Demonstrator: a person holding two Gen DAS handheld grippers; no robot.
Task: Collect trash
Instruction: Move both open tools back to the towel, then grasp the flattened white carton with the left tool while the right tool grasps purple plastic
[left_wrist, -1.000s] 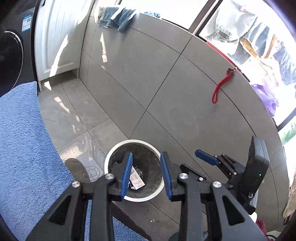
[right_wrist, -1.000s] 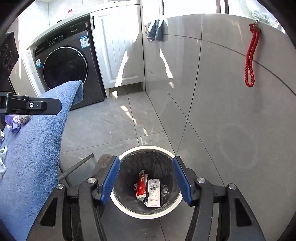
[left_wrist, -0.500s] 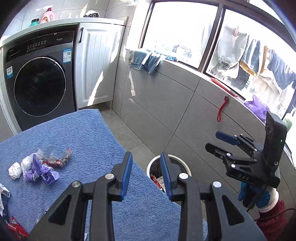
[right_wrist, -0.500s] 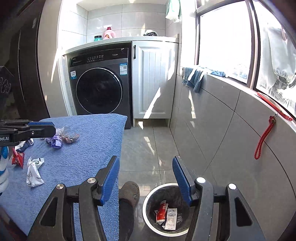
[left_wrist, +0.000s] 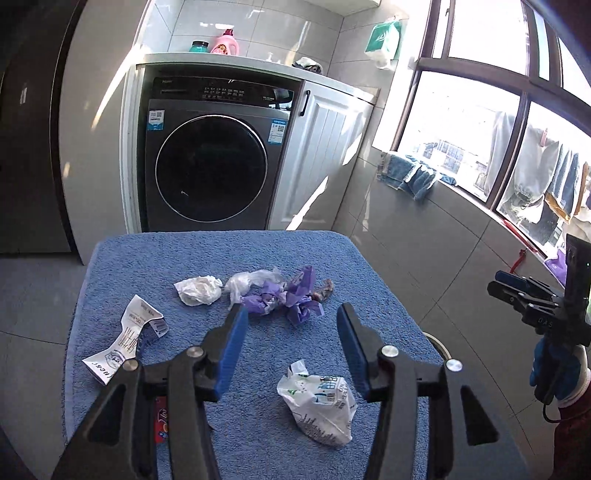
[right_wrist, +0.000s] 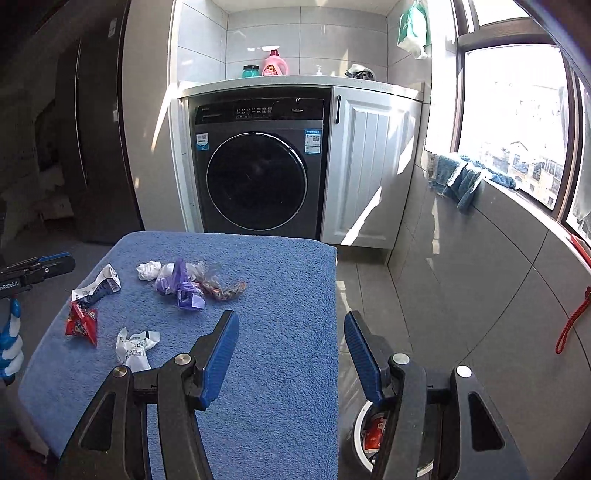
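Left claw (left_wrist: 290, 338) spread wide, empty, above blue towel (left_wrist: 369, 280). White wrapper (left_wrist: 319, 404) just below and between its fingers; purple scrap pile (left_wrist: 291, 297) and white tissue (left_wrist: 197, 290) just ahead; printed carton (left_wrist: 125, 341) to left. Right claw (right_wrist: 291, 349) also spread, empty, at towel's right edge. Bin (right_wrist: 364, 435) low behind its right finger, red packet inside. Red wrapper (right_wrist: 82, 321) far left. Washer (right_wrist: 256, 181) beyond.
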